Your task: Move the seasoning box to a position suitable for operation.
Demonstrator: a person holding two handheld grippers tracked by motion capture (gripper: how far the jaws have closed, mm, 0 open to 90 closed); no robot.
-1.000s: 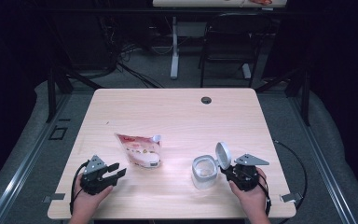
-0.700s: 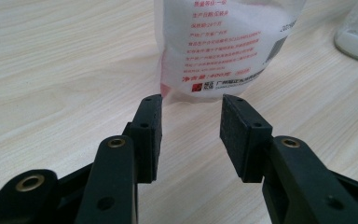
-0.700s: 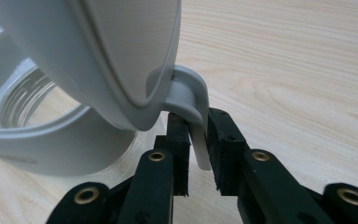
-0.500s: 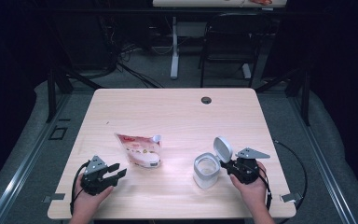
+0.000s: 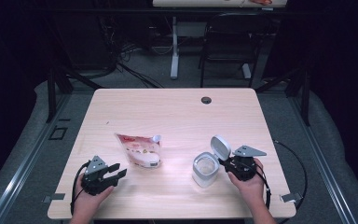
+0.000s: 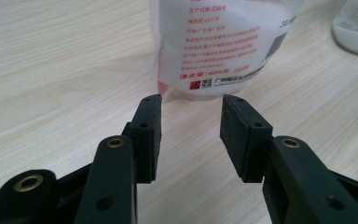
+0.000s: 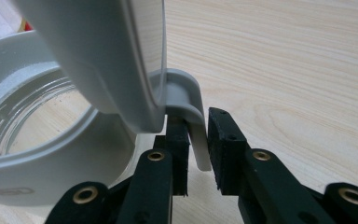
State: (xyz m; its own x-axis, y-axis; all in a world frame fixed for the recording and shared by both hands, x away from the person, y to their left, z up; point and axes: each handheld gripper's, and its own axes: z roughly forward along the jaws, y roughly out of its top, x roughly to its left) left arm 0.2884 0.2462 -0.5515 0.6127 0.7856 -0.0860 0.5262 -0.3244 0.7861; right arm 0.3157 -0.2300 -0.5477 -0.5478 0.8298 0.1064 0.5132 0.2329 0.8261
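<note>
**Jaws on the lid tab, jar open, pouch still waiting**

Jaws of the right gripper [image 7: 196, 135] are pinched narrow on the grey tab of the jar's flip lid [image 7: 102, 56], which stands swung up and back. The jar [image 5: 205, 169] sits at the near right of the surface [image 5: 177, 112], its mouth uncovered and the glass looking empty inside. Jaws of the left gripper [image 6: 191, 126] stand moderately apart with nothing between them, aimed at the bottom edge of the white pouch [image 6: 214, 42] just ahead, not touching it.

Opening the jar looks done, judging by the raised lid. Picking up the pouch, which lies flat at mid-left near the jar, appears to be what remains; whether it is already unsealed cannot be told.

Both grippers work close to the near edge, the jar not far from it either. Beyond them the far half is bare except for a small dark cable hole [image 5: 206, 100], leaving plenty of room to lift and tilt.
</note>
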